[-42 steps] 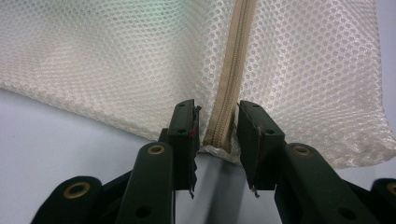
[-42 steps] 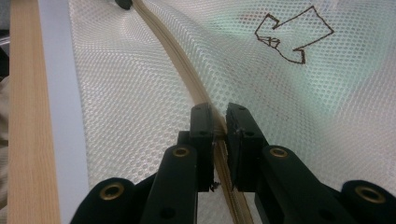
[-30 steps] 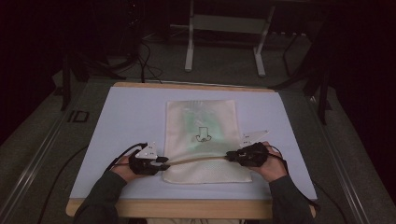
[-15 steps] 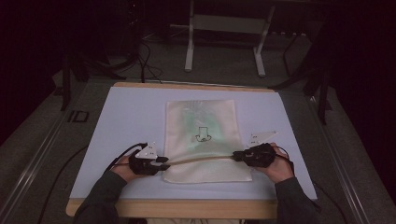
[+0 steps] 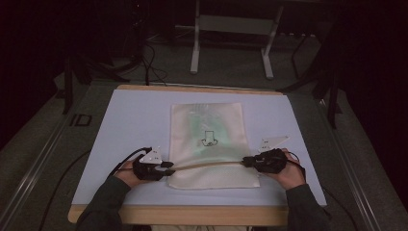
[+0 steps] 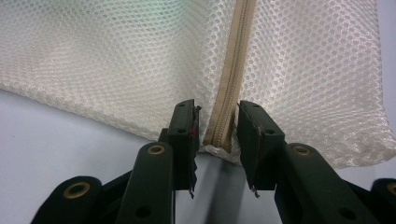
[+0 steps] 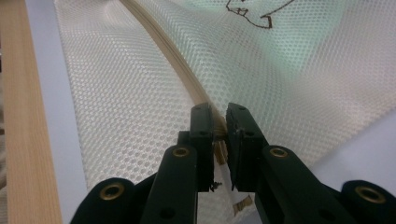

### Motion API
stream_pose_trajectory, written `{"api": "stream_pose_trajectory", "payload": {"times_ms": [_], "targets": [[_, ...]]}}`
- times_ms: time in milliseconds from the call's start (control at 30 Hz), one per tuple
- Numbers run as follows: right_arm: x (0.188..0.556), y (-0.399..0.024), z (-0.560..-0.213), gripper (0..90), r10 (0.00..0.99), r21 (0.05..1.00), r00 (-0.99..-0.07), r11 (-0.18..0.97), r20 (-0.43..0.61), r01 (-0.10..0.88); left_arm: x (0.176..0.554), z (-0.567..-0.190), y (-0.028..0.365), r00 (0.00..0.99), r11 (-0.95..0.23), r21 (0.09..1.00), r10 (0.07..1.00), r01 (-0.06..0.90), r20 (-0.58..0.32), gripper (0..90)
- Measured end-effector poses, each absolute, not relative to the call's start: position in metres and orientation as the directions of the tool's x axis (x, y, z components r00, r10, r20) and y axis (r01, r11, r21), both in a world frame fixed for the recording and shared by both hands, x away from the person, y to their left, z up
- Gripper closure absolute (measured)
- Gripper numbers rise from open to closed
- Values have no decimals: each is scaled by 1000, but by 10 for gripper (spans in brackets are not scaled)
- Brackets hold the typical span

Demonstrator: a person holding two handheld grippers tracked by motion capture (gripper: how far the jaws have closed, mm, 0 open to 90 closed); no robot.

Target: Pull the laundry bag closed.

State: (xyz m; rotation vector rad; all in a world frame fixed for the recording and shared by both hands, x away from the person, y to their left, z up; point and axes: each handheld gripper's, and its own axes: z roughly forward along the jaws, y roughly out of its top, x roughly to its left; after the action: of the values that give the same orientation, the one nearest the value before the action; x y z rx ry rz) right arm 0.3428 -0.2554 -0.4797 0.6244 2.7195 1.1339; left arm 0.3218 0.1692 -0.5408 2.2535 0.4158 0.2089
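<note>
the cream-white mesh laundry bag (image 5: 210, 144) with a beige zipper (image 5: 207, 165) lies flat in the middle of the pale blue surface (image 5: 134, 120), its zipper running across the lower part of the high view from left to right. the left gripper (image 5: 166, 166) is clamped on the zipper's closed end at the bag's lower left corner; in the left gripper view the tape (image 6: 229, 93) runs up between the two black jaws, which pinch it from both sides, most likely to anchor the bag so it cannot slide. the right gripper (image 5: 246, 161) sits at the opposite end, lower right of the bag, its jaws closed on the small zipper pull (image 7: 219, 140), so a pull along the track would work against the left hold. between them the zipper is lifted in a taut, shallow arc. the bag is translucent honeycomb netting, with a greenish item and a dark outline drawing (image 5: 208, 139) showing through.
</note>
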Motion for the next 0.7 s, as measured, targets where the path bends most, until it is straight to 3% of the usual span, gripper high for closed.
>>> {"api": "stream_pose_trajectory", "payload": {"times_ms": [700], "targets": [[340,-270,-486,818,445,699,-893,620,60,356,322,-541,169,932,-613,757,362,227,14,670]]}}
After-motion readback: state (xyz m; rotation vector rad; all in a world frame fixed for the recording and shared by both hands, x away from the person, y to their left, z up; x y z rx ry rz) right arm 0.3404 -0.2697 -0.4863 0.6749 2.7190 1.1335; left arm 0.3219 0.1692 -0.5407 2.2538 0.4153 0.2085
